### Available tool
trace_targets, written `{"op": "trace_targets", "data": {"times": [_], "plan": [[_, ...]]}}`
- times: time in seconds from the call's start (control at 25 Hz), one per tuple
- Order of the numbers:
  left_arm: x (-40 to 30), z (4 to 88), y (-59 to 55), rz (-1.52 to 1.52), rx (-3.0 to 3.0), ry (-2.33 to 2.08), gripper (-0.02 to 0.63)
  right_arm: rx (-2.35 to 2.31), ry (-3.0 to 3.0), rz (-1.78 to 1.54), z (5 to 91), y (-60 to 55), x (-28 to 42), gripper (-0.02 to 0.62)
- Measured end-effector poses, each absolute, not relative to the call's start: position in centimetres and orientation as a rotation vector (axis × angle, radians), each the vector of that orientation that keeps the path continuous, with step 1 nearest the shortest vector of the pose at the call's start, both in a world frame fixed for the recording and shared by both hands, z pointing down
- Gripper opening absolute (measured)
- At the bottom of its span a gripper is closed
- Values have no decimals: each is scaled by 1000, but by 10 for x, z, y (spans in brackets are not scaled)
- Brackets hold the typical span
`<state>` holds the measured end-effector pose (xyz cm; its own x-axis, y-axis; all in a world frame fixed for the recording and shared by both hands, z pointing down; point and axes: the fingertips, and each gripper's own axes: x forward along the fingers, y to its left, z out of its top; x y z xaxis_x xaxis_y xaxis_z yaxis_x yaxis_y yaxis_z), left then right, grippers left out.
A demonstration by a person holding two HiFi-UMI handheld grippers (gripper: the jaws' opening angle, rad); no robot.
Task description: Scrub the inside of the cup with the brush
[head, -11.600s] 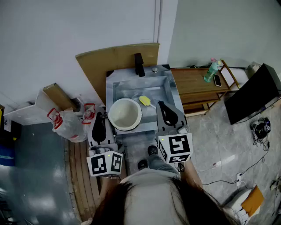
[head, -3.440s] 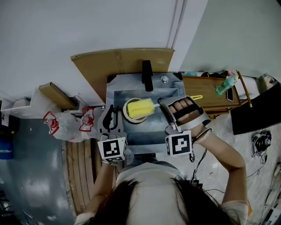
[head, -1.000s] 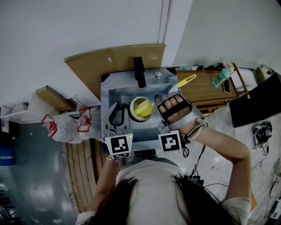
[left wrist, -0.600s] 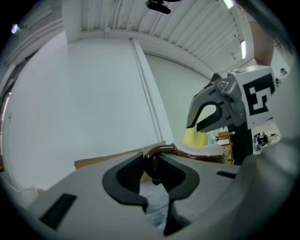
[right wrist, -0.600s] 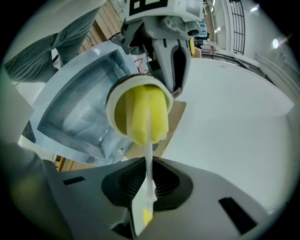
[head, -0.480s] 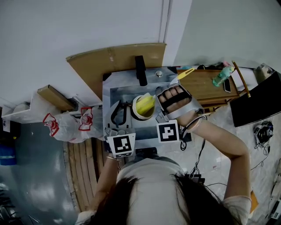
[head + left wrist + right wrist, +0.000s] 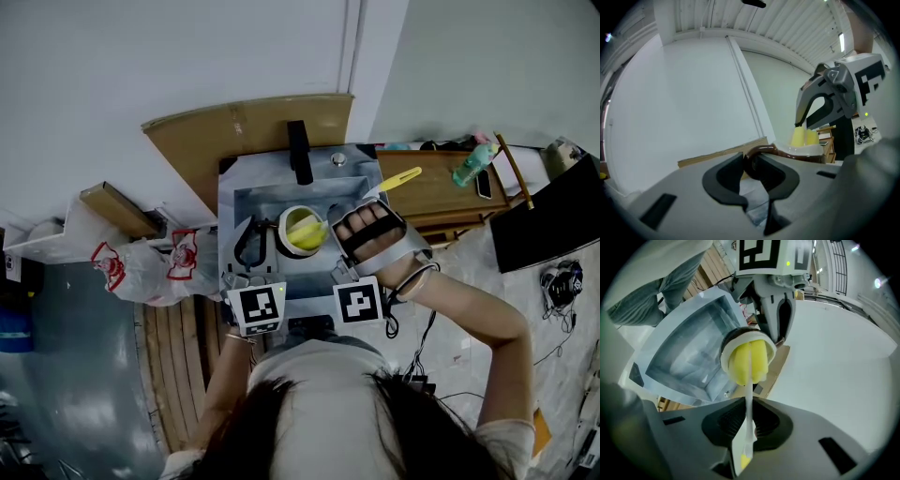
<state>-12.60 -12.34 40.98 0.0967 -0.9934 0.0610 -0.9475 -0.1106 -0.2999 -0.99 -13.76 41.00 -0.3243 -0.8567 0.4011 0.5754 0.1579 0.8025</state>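
**Cup Held by Its Handle, Brush Head in the Cup Mouth**

The left gripper (image 7: 752, 165) has its fingers clenched on the brown handle (image 7: 759, 151) of the cup (image 7: 740, 337). The handle sits directly between the two finger pads. The cup body lies just beyond the fingertips, to their right in the left gripper view. The cup hangs over the sink (image 7: 272, 192), with its white interior turned toward the fingers of the right gripper.

The right gripper (image 7: 749, 420) has its fingers clamped on the thin white shaft of the brush (image 7: 749, 394). The shaft runs straight out between the pads. The yellow sponge head (image 7: 757, 363) lies just ahead of the fingertips, seated in the cup mouth. Part of the sponge stands out past the rim, as the left gripper view shows. The yellow rear end of the shaft (image 7: 401, 175) projects behind the fingers and past the person's hand (image 7: 370, 225) in the head view.

The two sets of fingertips face each other across the cup: the left gripper's at the handle side, the right gripper's at the open side. Whether the sponge presses on the cup wall cannot be told.

A black faucet (image 7: 298, 150) stands at the far edge of the sink, beyond both grippers' fingertips. A cardboard sheet (image 7: 234, 127) leans against the wall behind it.
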Motion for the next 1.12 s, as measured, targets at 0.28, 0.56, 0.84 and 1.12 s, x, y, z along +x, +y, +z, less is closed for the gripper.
{"op": "trace_targets", "data": {"times": [0.28, 0.56, 0.84, 1.12], "plan": [[-112, 410, -122, -389, -2176, 1906, 83, 377, -1230, -1430, 405, -152, -6, 54], [-111, 413, -118, -397, -2182, 1907, 83, 333, -1148, -1395, 423, -166, 12, 52], [-121, 420, -120, -431, -2167, 1928, 83, 296, -1136, -1433, 427, -145, 6, 52], [-115, 422, -121, -437, -2175, 1907, 83, 317, -1174, -1433, 420, -141, -8, 52]]}}
